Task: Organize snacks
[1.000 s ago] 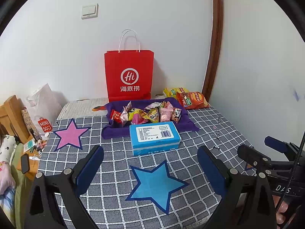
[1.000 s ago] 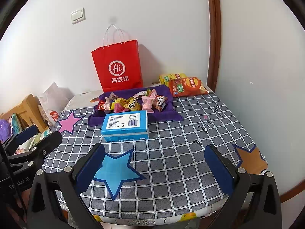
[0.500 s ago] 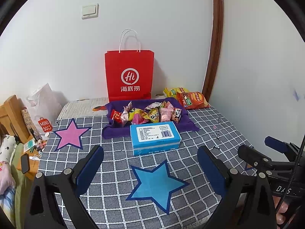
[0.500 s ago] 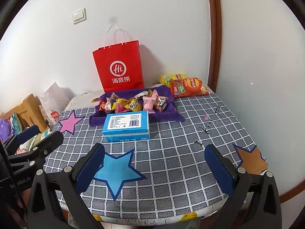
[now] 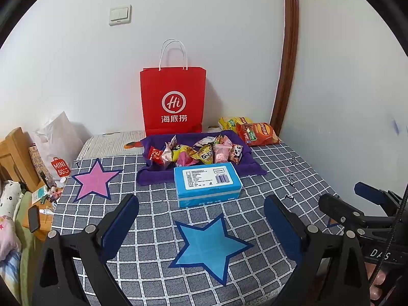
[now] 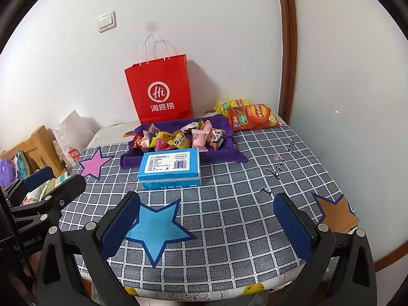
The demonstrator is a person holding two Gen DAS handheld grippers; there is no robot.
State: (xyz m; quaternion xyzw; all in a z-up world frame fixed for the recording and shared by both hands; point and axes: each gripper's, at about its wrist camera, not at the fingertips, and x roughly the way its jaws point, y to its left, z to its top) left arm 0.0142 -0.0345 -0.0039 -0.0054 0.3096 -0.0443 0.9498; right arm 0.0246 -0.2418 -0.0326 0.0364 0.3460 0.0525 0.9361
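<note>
- Both tongs stood wide open and empty: the left tongs (image 5: 201,216) hovered over the near edge of the worktop (image 5: 280,178), the right tongs (image 6: 206,211) beside them.
- One blue box (image 5: 207,184) lay flat ahead of both tongs, label up, white sticker with a barcode, touching the front of the purple tray (image 5: 153,176).
- One purple tray held a heap of small wrapped snacks (image 5: 196,151), red, yellow, pink and white; their exact number could not be told.
- Two chip bags (image 6: 251,116), one orange and one yellow, lay at the far right corner, well apart from the tongs.
- One red paper bag (image 5: 173,102) stood upright against the wall behind the tray.
- Three stars marked the cloth: blue star (image 5: 210,242) between the left tongs' fingers, pink star (image 5: 95,179) to the left, orange star (image 6: 336,214) at the right edge.
</note>
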